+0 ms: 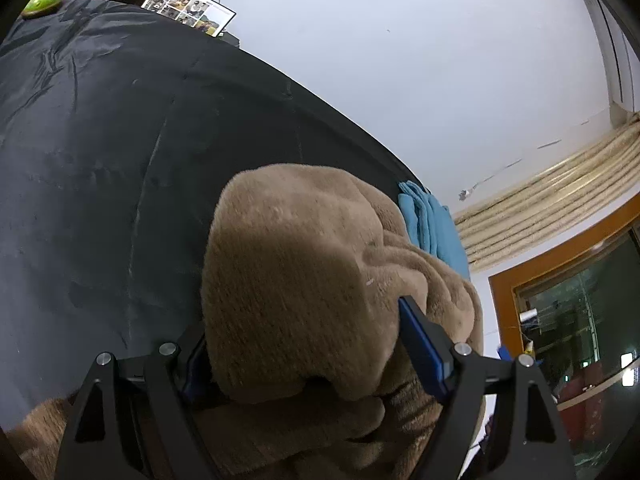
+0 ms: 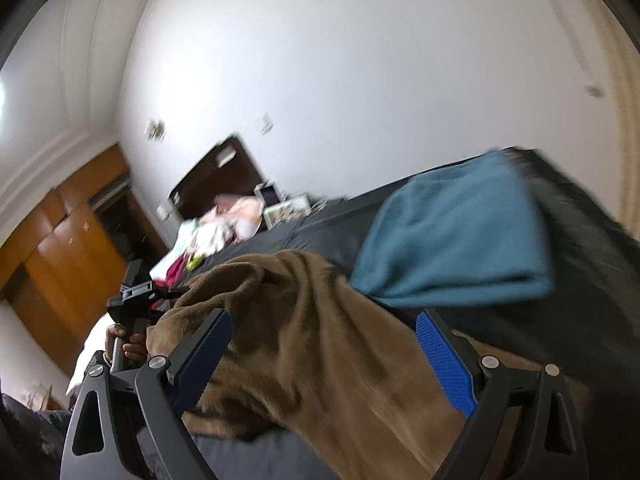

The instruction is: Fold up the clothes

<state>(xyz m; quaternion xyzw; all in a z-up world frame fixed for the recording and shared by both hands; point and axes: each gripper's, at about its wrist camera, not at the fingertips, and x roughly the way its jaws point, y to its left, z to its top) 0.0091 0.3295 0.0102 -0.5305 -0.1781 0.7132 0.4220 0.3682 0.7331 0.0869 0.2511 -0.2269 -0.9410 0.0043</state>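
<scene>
A brown fleece garment (image 1: 304, 280) lies bunched in a thick mound on a bed covered by a dark sheet (image 1: 100, 160), near the bed's edge by the white wall. The left gripper (image 1: 300, 344) has its jaws spread wide on either side of the mound's near end — the fleece bulges up between them and fills the gap. The right blue pad sits against the fabric; the left pad is mostly hidden behind it, so whether the jaws truly pinch the cloth cannot be told.

In the right wrist view, which is blurred, the right gripper (image 2: 324, 354) also stands wide open. The same brown garment (image 2: 312, 352) drapes across the space between its jaws, brushing the left pad, while the right pad stands clear of it.

Just beyond the fleece lies a folded teal cloth (image 2: 460, 240) — flat on the dark sheet, close beside the brown mound. A hand (image 2: 124, 344) gripping the other tool's handle shows at the left of that view. At the far end of the bed sit a heap of pale clothes (image 2: 224, 220) and a printed photo sheet (image 1: 188, 8).
</scene>
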